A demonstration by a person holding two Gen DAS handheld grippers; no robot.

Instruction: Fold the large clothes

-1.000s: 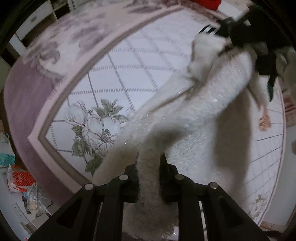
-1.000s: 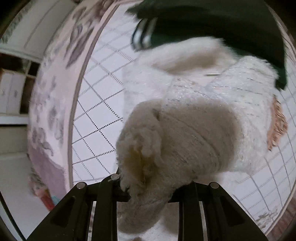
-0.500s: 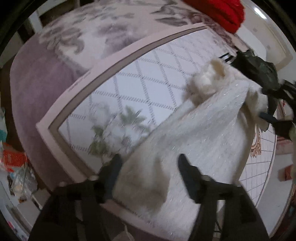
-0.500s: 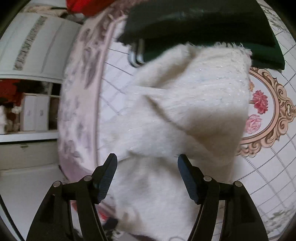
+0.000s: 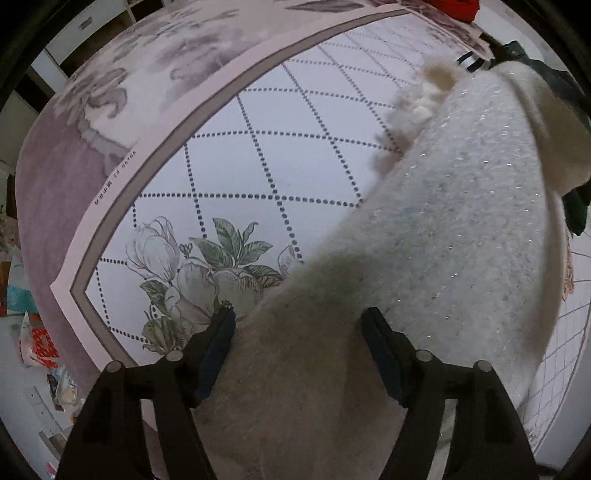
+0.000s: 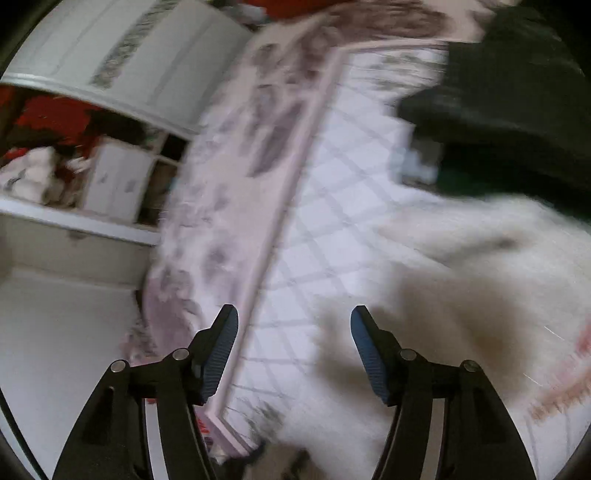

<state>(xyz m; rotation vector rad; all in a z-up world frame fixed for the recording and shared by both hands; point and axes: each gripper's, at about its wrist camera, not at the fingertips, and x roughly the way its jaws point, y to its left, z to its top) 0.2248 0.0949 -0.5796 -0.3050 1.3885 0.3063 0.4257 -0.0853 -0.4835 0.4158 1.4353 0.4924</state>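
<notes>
On the floral bedspread (image 5: 229, 177), the left tool (image 5: 298, 325) opens over the white sweater (image 5: 443, 240), unpinched; the right tool (image 6: 294, 325) opens empty.

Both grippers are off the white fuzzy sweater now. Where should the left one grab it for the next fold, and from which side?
Probably the near edge of the white sweater, between the opening fingers of the left gripper. It lies flat on the bedspread, so come straight down and pinch that free edge.

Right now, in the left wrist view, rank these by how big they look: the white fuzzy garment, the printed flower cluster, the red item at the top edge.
1. white fuzzy garment, though nearness inflates it
2. printed flower cluster
3. red item, cropped by the frame
</notes>
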